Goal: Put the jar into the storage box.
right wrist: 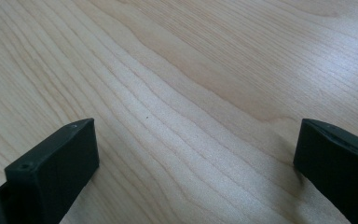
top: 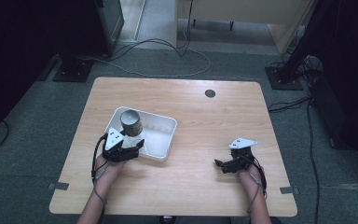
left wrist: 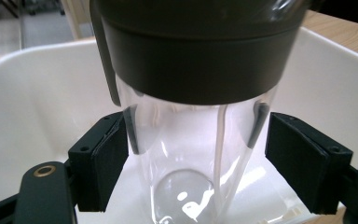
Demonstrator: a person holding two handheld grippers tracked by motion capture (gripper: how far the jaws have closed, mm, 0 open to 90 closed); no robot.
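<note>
Bottle point(left wrist: 191, 140): clear body, dark lid, seen tilted in the white tray point(top: 164, 140) on the left half of the worktop point(top: 205, 126). From the high view the lid end points up and away from the person, with the body sloping down toward the tray's near edge. Left claw point(top: 133, 143) is placed at that near edge, around the bottle's clear body. In the left gripper view the jaws are spread, one on each side of the body just below the lid; the left pad point(left wrist: 112, 163) is seen close against the plastic, while a gap is seen between the body and the right pad. No firm grip is shown.

Right claw point(top: 220, 164) is held low over bare wood on the right half of the worktop, well apart from the tray. Its jaws are seen wide apart in the right gripper view, with nothing between them but wood grain.
</note>
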